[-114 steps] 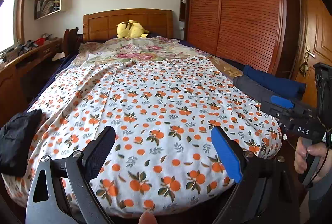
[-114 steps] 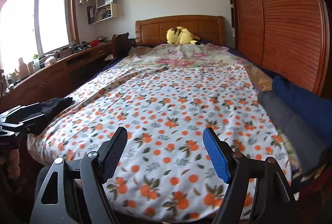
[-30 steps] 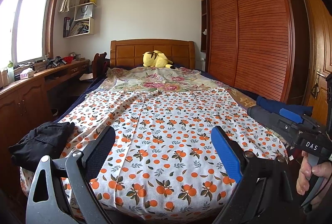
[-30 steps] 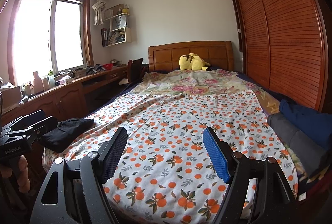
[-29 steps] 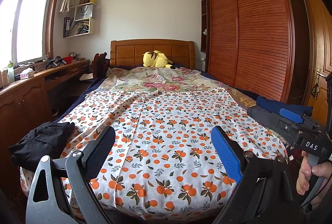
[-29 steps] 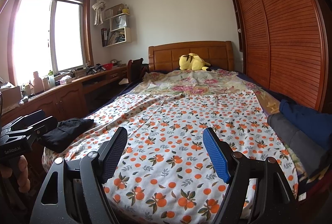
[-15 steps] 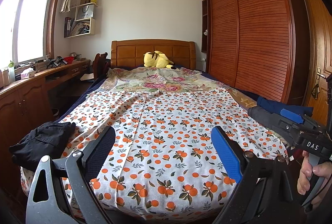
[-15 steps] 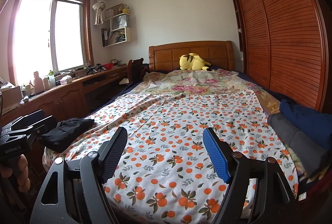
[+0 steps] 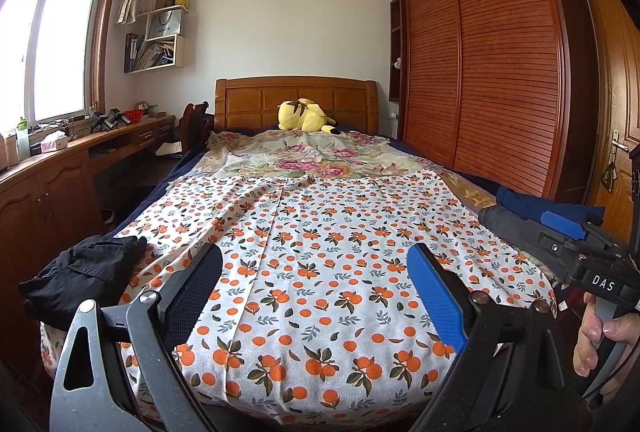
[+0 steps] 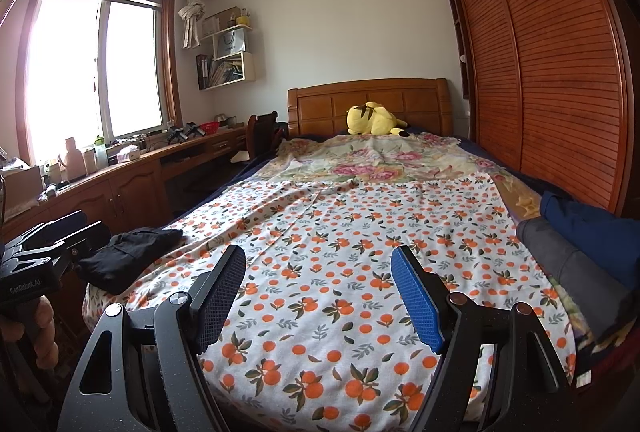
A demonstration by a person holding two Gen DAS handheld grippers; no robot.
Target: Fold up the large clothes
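Observation:
A crumpled black garment [image 9: 84, 272] lies on the bed's near left corner; it also shows in the right wrist view [image 10: 128, 256]. A folded grey garment [image 10: 572, 272] and a folded blue garment [image 10: 592, 228] lie side by side at the bed's right edge. My left gripper [image 9: 316, 296] is open and empty, held above the foot of the bed. My right gripper [image 10: 318, 296] is open and empty too, to the right of the left one. Each gripper shows at the edge of the other's view.
The bed carries an orange-print sheet [image 9: 320, 232] with a floral blanket [image 9: 312, 156] and a yellow plush toy [image 9: 306, 114] near the headboard. A long wooden desk [image 10: 132, 172] runs along the left wall under the window. A slatted wardrobe [image 9: 480, 72] stands on the right.
Both grippers have risen and tilted up from the sheet over the last few seconds. In the last second the views barely shift. Both stay open.

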